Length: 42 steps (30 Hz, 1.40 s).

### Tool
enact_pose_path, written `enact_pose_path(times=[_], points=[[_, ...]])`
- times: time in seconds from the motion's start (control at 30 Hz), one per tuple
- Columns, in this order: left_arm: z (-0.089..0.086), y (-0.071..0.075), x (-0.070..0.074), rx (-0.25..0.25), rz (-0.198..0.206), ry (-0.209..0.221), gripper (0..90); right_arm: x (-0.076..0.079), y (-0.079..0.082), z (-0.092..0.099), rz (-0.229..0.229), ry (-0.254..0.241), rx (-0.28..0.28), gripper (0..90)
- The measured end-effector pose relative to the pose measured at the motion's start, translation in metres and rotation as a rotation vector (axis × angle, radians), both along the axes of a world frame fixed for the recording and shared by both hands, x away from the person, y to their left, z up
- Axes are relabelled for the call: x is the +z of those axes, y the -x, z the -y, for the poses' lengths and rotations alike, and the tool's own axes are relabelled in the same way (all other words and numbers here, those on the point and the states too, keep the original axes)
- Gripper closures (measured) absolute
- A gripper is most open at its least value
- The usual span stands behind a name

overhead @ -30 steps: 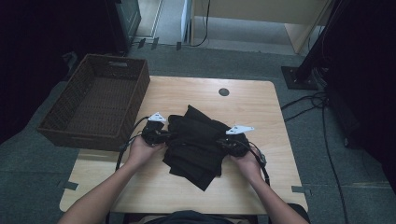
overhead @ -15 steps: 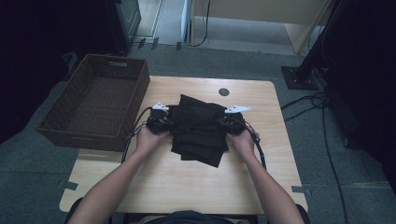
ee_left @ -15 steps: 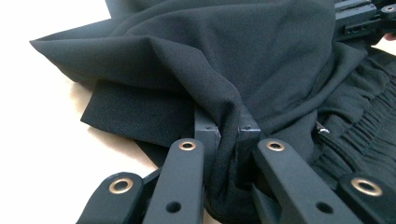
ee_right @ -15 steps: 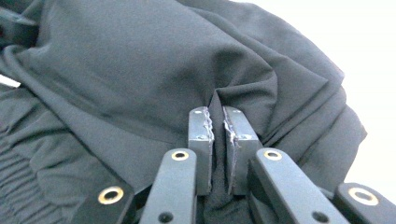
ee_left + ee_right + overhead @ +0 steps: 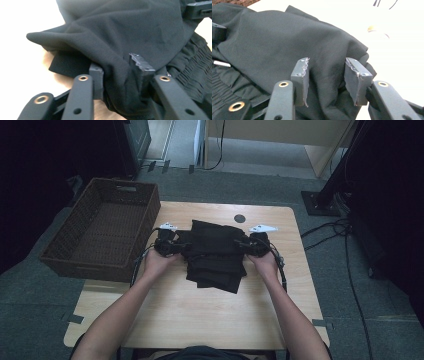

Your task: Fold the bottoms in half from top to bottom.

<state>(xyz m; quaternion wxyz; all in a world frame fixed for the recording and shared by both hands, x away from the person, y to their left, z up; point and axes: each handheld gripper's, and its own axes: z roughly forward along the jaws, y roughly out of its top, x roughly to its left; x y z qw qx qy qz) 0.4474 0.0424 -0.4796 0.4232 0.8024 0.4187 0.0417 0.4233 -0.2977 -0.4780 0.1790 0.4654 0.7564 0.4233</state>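
Wooden table [image 5: 200, 310], centre frame: the garment [image 5: 215, 255] now lies folded flatter; left gripper [image 5: 172, 245] and right gripper [image 5: 252, 245] have just been opening, cloth loose between parted jaws, fold apparently placed.

One black garment [image 5: 215, 252], folded, two grippers, the left gripper [image 5: 172, 246] and the right gripper [image 5: 250, 246], one wicker basket [image 5: 102, 265], one wooden table [image 5: 200, 310], two forearms
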Motion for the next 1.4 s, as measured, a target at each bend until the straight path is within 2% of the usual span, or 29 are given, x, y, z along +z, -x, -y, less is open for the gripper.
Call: enact_pose_path(times=[0.1,0.23,0.27,0.33,0.37,0.4,0.43,0.47,0.5,0.6,0.63,0.67,0.7,0.83,0.87,0.9,0.93,0.97,1.03,1.07,1.13,1.27,1.3,1.33,1.4], points=[[0.004,-0.006,0.004,0.004,0.006,-0.017,56.5,0.001,-0.006,0.002,-0.005,-0.017,0.000,51.1],[0.006,-0.014,0.002,0.003,-0.013,-0.006,56.2,0.000,-0.014,0.000,-0.024,-0.040,-0.001,49.0],[0.008,-0.019,-0.001,-0.008,-0.033,0.001,59.4,-0.002,-0.020,-0.003,-0.049,-0.070,-0.004,50.8],[0.011,-0.022,-0.004,-0.013,-0.043,-0.002,62.8,-0.004,-0.022,-0.007,-0.066,-0.107,-0.004,55.0],[0.011,-0.022,-0.004,-0.013,-0.043,-0.002,67.4,-0.004,-0.022,-0.007,-0.066,-0.107,-0.004,55.0],[0.012,-0.023,-0.006,-0.019,-0.047,0.001,67.4,-0.005,-0.023,-0.009,-0.070,-0.119,-0.001,59.4],[0.014,-0.024,-0.009,-0.027,-0.067,0.017,76.4,-0.007,-0.023,-0.014,-0.084,-0.109,0.003,68.3],[0.014,-0.024,-0.009,-0.027,-0.067,0.017,80.9,-0.007,-0.023,-0.014,-0.084,-0.109,0.003,68.3],[0.015,-0.024,-0.009,-0.042,-0.064,0.020,84.9,-0.008,-0.021,-0.017,-0.102,-0.089,0.006,77.0],[0.015,-0.021,-0.005,-0.043,-0.047,0.029,87.2,-0.004,-0.019,-0.017,-0.100,-0.082,0.002,81.4],[0.014,-0.019,-0.001,-0.048,-0.032,0.034,87.2,0.000,-0.016,-0.016,-0.088,-0.092,0.002,82.2],[0.010,-0.015,0.008,-0.044,-0.006,0.070,87.2,0.010,-0.008,-0.012,-0.038,-0.114,0.010,83.1],[0.008,-0.011,0.012,-0.051,0.005,0.079,87.1,0.016,-0.004,-0.010,-0.019,-0.117,0.015,83.6],[0.004,0.001,0.024,-0.059,0.037,0.113,85.2,0.029,0.012,-0.004,0.013,-0.116,0.029,84.0],[0.001,0.011,0.028,-0.073,0.055,0.126,82.9,0.034,0.023,0.001,0.036,-0.135,0.035,83.1],[0.000,0.016,0.030,-0.081,0.057,0.132,81.3,0.036,0.030,0.004,0.041,-0.137,0.039,82.8],[0.000,0.016,0.030,-0.081,0.057,0.132,80.1,0.036,0.030,0.004,0.041,-0.137,0.039,82.8],[-0.002,0.024,0.030,-0.098,0.048,0.129,78.1,0.036,0.043,0.008,0.048,-0.130,0.047,82.5],[-0.003,0.028,0.029,-0.101,0.050,0.119,74.4,0.034,0.048,0.010,0.046,-0.122,0.050,82.7],[-0.006,0.034,0.026,-0.096,0.047,0.113,73.1,0.030,0.059,0.013,0.036,-0.102,0.053,83.5],[-0.010,0.038,0.022,-0.088,0.035,0.106,70.1,0.024,0.067,0.015,0.018,-0.095,0.052,83.5],[-0.016,0.040,0.017,-0.069,0.013,0.080,64.3,0.014,0.075,0.015,-0.014,-0.069,0.057,82.6],[-0.017,0.040,0.017,-0.061,0.011,0.073,64.1,0.013,0.076,0.014,-0.012,-0.042,0.052,78.5],[-0.018,0.039,0.018,-0.057,0.020,0.071,63.5,0.014,0.075,0.014,-0.002,-0.044,0.047,76.4],[-0.017,0.032,0.021,-0.051,0.007,0.067,62.8,0.021,0.070,0.015,0.013,-0.074,0.038,72.8]])
